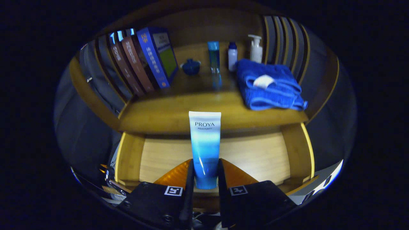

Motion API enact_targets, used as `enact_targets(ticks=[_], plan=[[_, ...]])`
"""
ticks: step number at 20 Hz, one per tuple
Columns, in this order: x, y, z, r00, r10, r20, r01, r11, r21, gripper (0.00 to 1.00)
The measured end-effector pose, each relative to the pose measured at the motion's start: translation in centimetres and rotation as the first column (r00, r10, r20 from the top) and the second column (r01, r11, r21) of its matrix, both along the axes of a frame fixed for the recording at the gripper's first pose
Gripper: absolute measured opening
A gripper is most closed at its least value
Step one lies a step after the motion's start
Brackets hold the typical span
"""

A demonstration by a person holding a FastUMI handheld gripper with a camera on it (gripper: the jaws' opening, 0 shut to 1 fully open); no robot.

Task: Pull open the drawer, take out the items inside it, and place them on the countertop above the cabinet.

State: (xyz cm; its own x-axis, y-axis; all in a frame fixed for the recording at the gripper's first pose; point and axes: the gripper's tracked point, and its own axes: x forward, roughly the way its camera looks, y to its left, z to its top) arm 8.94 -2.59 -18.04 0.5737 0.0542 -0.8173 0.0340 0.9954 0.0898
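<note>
My gripper [205, 182] is shut on a blue-and-white tube [204, 143], both fingers pressing its lower blue end. The tube stands upright between the fingers, its white crimped end pointing up. Below and beyond it lies the pulled-out wooden drawer [255, 156], whose light floor shows bare on both sides of the tube. Just beyond the drawer runs the wooden countertop [166, 111] of the cabinet.
On the countertop lie a folded blue towel [271, 86] at the right, leaning books [140, 64] at the left, and a small blue jar [191, 67], a tall blue bottle [213, 56], a small white bottle [232, 57] and a pump bottle [255, 48] along the back.
</note>
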Motion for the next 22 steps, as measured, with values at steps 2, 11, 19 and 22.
enact_targets(ticks=[2, 11, 19, 22], plan=[[2.9, -0.1, 1.1, 0.999, -0.004, 0.033, 0.004, 1.000, -0.009, 0.38], [12.8, -1.2, -3.6, 0.998, -0.050, -0.024, 0.048, 0.995, -0.087, 0.39], [14.2, -0.7, -5.6, 0.997, -0.059, -0.053, 0.055, 0.996, -0.077, 0.45], [14.5, -0.6, -5.0, 0.997, -0.070, -0.016, 0.069, 0.997, -0.036, 0.57]])
